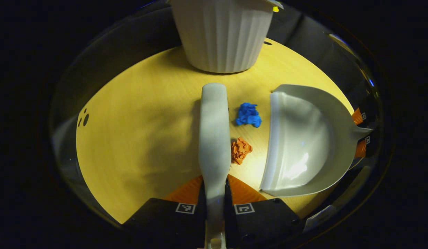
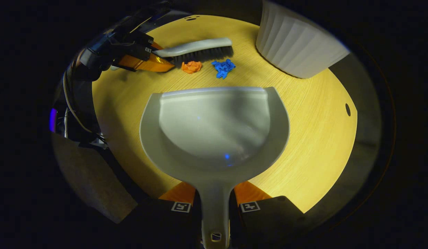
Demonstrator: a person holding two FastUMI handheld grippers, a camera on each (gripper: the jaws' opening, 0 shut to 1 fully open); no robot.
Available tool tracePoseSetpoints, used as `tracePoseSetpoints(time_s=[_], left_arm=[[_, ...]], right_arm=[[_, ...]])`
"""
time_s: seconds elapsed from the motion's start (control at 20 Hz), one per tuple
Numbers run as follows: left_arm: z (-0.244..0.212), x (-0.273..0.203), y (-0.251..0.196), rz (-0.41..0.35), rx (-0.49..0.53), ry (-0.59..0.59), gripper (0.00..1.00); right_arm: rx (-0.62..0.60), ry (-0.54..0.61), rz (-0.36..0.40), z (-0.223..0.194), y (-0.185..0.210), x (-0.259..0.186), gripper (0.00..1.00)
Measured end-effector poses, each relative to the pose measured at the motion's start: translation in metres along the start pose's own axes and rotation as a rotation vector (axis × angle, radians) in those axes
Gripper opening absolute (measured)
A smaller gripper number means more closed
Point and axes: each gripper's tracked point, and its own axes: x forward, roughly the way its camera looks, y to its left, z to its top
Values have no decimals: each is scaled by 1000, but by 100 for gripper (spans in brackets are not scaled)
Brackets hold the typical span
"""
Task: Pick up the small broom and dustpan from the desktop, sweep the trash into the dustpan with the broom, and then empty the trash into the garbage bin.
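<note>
The left gripper [image 1: 214, 193] is clamping the handle of the pale grey plastic hand broom [image 1: 214, 131], both fingers pressing on it, and the broom's long axis is running straight ahead of that gripper, away from the camera. Just off the broom's right flank, two scraps of trash are lying on the round yellow wooden desk [image 1: 138, 131]: the crumpled orange paper wad [image 1: 240, 150] almost touching the bristle side, nearer the gripper, and the crumpled blue paper wad [image 1: 248, 115] a little farther out along the broom. Beyond them, the pale grey plastic dustpan [image 1: 303, 141] is presenting its open lip toward the broom, roughly parallel to it.

The right gripper [image 2: 215, 207] is closed firmly on the dustpan's handle, the pan stretching forward with its mouth toward both wads, which sit between lip and bristles, apart from the lip. So the sweep looks like a sideways push, broom toward pan, across its own axis. The ribbed white garbage bin [image 1: 222, 34] is standing ahead of the broom tip, near the desk's far edge.
</note>
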Motion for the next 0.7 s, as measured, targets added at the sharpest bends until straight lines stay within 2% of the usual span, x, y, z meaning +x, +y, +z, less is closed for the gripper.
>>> tracePoseSetpoints(time_s=[0.1, 0.15, 0.2, 0.3, 0.35, 0.5, 0.55, 0.7], left_arm=[[3, 2, -21, -63, 15, -2, 29], [5, 1, -34, -108, 15, -4, 26], [7, -2, -46, -152, 18, -2, 29], [6, -9, -60, -199, 39, 5, 24], [5, -12, -65, -217, 54, 9, 24], [0, -22, -74, -261, 71, 18, 26], [-3, -28, -75, -273, 68, 22, 26], [-5, -38, -64, -252, 45, 4, 26]], right_arm=[[-7, -11, 3, -1, -2, 2, 41], [-13, -18, 6, 0, -2, 4, 37], [-21, -27, 7, -1, -4, 6, 37], [-31, -38, 10, -5, -5, 8, 40], [-37, -48, 11, -7, -5, 9, 37], [-42, -82, 13, -9, -10, 18, 34], [-39, -88, 12, -10, -10, 19, 37], [-14, -120, 7, -8, -6, 19, 34]])
